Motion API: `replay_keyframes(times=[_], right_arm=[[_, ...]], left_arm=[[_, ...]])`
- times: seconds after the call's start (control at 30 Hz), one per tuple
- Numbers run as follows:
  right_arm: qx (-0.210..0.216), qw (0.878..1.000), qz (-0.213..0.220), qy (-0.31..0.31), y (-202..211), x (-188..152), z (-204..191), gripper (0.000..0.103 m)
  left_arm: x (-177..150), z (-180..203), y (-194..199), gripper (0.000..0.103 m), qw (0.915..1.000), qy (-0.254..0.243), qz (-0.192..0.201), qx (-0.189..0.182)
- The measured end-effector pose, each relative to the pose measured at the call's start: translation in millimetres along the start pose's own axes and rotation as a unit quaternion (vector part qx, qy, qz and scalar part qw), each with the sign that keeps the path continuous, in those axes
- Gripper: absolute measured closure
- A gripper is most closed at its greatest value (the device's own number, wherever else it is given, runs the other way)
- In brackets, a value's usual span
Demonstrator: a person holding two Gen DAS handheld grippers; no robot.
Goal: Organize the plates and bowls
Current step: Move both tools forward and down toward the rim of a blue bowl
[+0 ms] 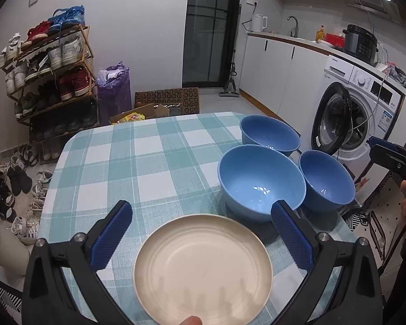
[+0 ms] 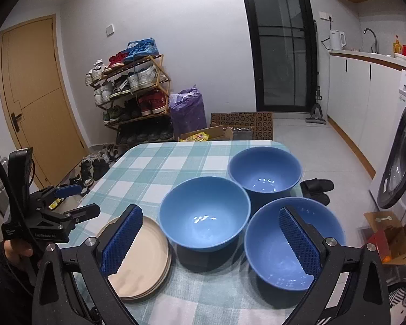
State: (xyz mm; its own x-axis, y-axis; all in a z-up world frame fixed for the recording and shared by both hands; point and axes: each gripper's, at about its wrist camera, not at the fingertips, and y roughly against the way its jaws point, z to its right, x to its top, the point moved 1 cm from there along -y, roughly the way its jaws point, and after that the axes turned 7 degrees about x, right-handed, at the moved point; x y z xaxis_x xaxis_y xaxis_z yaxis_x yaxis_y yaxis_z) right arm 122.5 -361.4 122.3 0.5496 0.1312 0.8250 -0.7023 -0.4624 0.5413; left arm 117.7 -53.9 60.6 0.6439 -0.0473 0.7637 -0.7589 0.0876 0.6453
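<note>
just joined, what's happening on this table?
A person holds a gripper in each hand over a checked table. Neither holds anything. The left gripper is open over the stack of cream plates. The right gripper is open above the near-right bowl. The three blue bowls sit separately: that one, the middle bowl and the far bowl. None are nested yet.
</note>
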Motion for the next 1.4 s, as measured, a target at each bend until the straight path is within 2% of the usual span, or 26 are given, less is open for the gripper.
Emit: replay_keyframes(times=[0.5, 0.97, 1.4], right_arm=[[-0.023, 1.000, 0.002, -0.008, 6.9, 31.9, 33.4, 0.001], [-0.041, 0.998, 0.027, -0.040, 19.1, 67.7, 75.8, 0.001], [-0.054, 0.996, 0.011, -0.071, 4.9, 79.1, 123.0, 0.001]], left_arm=[[34.8, 11.0, -20.3, 0.000, 0.9999, 0.001, -0.006, -0.013], [76.7, 38.0, -42.9, 0.000, 0.9994, -0.021, -0.014, -0.025], [105.0, 64.3, -70.0, 0.000, 0.9984, -0.036, -0.028, -0.034]])
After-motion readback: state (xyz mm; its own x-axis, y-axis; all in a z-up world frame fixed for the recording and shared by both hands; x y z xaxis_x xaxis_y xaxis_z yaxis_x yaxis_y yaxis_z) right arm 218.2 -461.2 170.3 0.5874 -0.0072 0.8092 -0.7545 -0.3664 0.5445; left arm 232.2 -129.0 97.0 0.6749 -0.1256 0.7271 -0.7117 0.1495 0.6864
